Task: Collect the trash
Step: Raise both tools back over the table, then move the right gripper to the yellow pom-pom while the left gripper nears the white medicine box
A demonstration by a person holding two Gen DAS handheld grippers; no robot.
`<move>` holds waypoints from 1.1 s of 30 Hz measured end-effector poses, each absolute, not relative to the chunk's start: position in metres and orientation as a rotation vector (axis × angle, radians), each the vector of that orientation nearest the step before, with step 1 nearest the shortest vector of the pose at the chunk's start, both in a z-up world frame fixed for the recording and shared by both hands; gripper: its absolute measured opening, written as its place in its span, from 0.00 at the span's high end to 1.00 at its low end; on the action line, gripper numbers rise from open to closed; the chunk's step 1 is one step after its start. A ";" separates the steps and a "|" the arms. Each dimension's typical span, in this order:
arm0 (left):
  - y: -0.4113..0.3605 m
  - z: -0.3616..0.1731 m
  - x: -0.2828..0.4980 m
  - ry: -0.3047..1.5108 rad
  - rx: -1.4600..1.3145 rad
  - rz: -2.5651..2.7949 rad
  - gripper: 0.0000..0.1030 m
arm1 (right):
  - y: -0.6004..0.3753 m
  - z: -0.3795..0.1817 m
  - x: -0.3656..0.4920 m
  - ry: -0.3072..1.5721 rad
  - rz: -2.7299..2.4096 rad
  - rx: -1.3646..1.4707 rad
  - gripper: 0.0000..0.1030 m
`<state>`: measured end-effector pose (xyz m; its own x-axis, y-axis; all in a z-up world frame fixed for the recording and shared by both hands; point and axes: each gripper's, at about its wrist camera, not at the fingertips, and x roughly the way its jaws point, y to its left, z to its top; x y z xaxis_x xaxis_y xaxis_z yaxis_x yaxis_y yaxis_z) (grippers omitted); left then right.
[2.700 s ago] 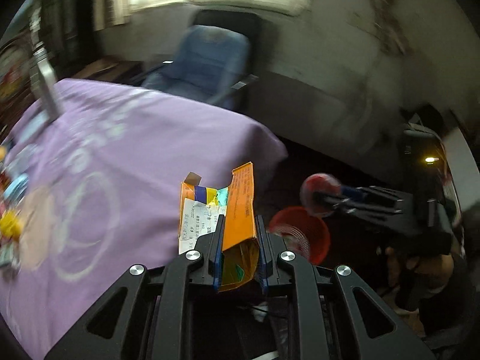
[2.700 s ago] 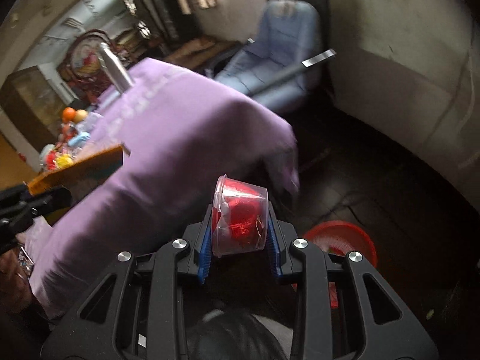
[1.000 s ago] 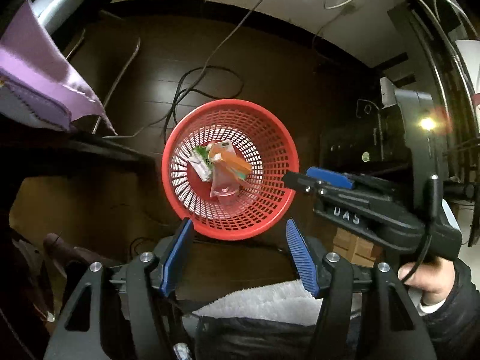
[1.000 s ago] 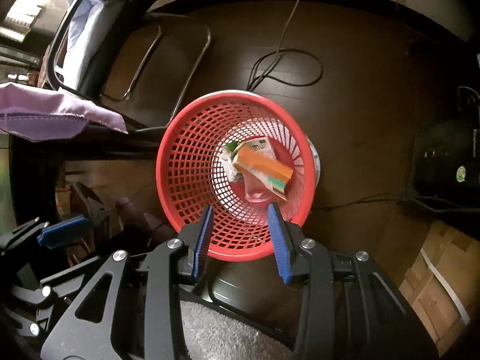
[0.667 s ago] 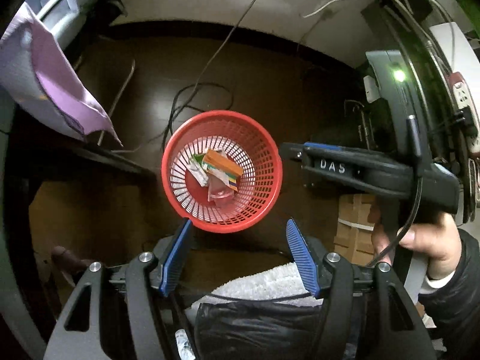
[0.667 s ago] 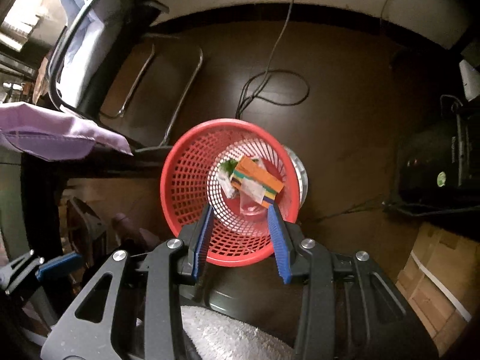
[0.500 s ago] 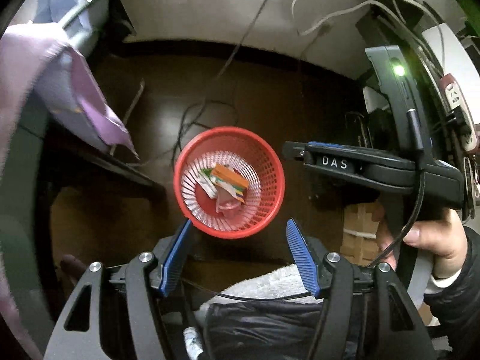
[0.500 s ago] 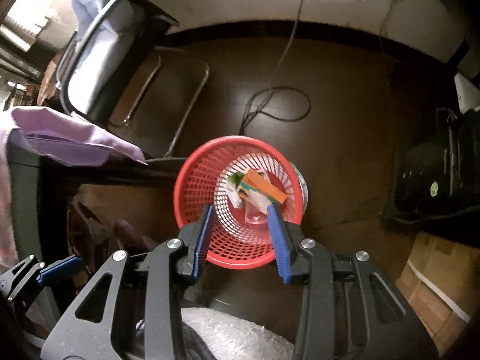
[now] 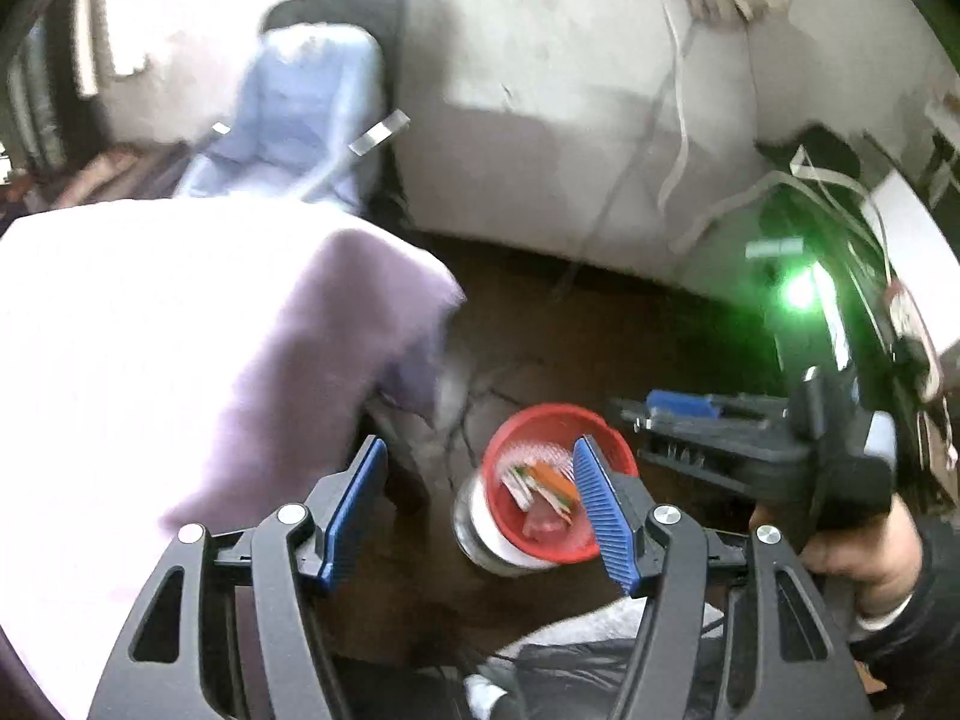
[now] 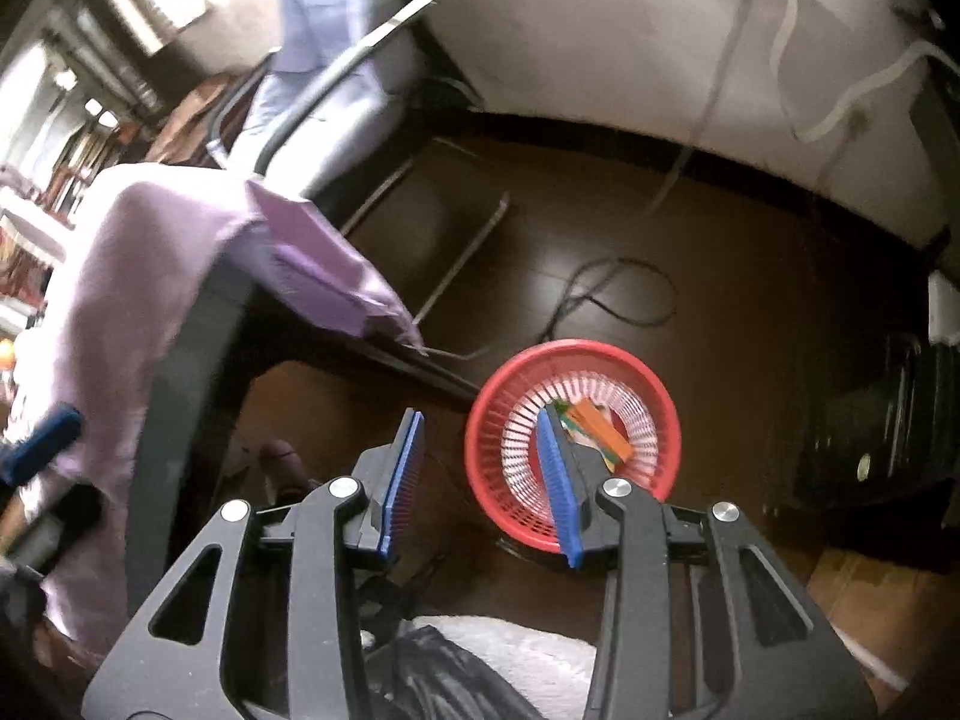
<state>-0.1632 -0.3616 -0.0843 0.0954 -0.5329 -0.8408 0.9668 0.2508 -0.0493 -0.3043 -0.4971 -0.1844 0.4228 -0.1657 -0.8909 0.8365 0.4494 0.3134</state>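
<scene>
Both hand-held grippers are released and empty. Left wrist view first: your left hand-held gripper [image 9: 477, 507] has its blue pads [image 9: 354, 507] well apart with nothing between them. Red mesh basket [image 9: 558, 483] sits on the dark floor [image 9: 630, 348] at lower centre-right of frame, partly behind the right pad, so it lies ahead of and below you. Trash in it: orange carton [image 9: 549, 477] plus pale wrapper bits, long axis of the carton slanting from upper left to lower right. Right hand-held gripper [image 9: 672, 420] shows at right of frame, held in your hand [image 9: 852, 546], pointing left toward the basket; its jaws can't be judged from this side-on view. Purple cloth on the counter [image 9: 180, 330] fills the left half, blurred. Blue chair [image 9: 300, 102] at upper left. Green light on a dark box, upper right.

Right wrist view: jaws moderately apart, gap empty, right hand-held gripper [image 10: 483, 480] above the floor. Basket at centre-right, just behind the right pad; carton inside, same slant. Counter edge with purple cloth at left, well apart from the basket. Left hand-held gripper's blue tip peeks in at the far left edge.

Judgement: whatever trash remains would be on the counter, toward frame left in both views, so your left hand is likely nearer. No trash visible up there; too blurred.

No readable writing or brand in either view.
</scene>
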 end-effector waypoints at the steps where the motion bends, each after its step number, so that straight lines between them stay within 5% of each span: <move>1: -0.355 -0.077 -0.158 0.871 0.597 -1.213 0.38 | -0.492 -0.178 -0.297 0.910 -0.728 0.860 0.60; 11: -0.281 -0.007 -0.105 0.823 0.393 -1.102 0.38 | -0.456 -0.106 -0.242 0.828 -0.621 0.682 0.60; 24: -0.214 0.024 -0.049 0.825 0.258 -0.961 0.38 | -0.392 -0.028 -0.161 0.745 -0.419 0.519 0.43; 33: -0.152 0.052 -0.005 0.802 0.165 -0.860 0.36 | -0.352 0.000 -0.115 0.727 -0.285 0.456 0.41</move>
